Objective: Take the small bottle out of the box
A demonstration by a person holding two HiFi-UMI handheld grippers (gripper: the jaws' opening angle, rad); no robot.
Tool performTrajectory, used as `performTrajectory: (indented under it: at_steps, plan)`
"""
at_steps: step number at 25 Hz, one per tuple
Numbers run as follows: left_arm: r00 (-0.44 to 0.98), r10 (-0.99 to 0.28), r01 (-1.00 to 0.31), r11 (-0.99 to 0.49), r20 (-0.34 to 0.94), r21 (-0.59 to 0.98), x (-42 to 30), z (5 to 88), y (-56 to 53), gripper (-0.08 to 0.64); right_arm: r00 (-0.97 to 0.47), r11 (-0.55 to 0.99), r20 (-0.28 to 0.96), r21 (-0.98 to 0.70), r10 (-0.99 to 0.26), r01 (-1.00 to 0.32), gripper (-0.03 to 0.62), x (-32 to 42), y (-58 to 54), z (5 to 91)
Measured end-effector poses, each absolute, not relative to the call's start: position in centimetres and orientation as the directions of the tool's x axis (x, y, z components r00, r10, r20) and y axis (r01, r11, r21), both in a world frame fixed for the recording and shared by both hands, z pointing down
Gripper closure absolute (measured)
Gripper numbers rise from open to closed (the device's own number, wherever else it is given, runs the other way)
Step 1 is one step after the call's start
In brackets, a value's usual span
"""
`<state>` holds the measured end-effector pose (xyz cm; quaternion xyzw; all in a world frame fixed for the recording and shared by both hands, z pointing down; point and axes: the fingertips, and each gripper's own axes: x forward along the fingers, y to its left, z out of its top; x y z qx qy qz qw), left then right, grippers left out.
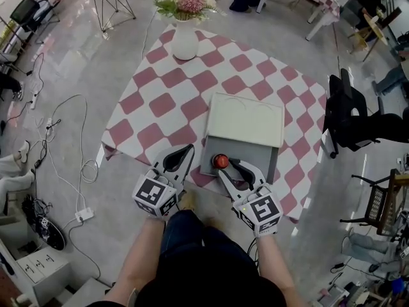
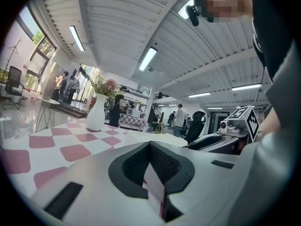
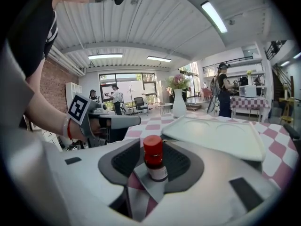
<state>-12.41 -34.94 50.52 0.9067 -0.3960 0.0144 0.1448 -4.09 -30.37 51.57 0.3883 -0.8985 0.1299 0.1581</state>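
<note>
The small bottle (image 3: 154,160) stands upright, red cap up, on the grey floor of the box (image 1: 259,162), at its near left corner. Your right gripper (image 1: 228,168) has it between spread jaws, the pads not pressing. Close squarely on the body below the cap, I'd judge, then lift straight up to clear the box edge. The open lid (image 1: 246,120) lies on the far side. Your left gripper (image 1: 189,148), jaws pressed together, sits just left of the box and could steady it.

Overhead head view, both low views facing shared vase (image 1: 185,40)
</note>
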Motion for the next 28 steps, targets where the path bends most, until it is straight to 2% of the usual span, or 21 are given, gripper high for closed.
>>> performTrajectory:
  at_steps: [7, 20, 28]
  plan:
    - [0.698, -0.701, -0.711, -0.653, 0.147, 0.262, -12.7, 51.0, -36.0, 0.557, -0.628, 0.643, 0.406, -0.119, -0.664, -0.757, 0.411, -4.4, -31.5, 52.5]
    - [0.724, -0.672, -0.686, -0.676, 0.158, 0.269, -12.2, 51.9, -36.6, 0.557, -0.568, 0.628, 0.478, -0.042, -0.670, -0.777, 0.417, -5.0, -32.3, 53.8]
    - [0.720, -0.674, -0.690, -0.670, 0.166, 0.274, -12.6, 52.2, -36.4, 0.557, -0.550, 0.620, 0.451, 0.009, -0.703, -0.784, 0.430, -5.7, -32.5, 53.5]
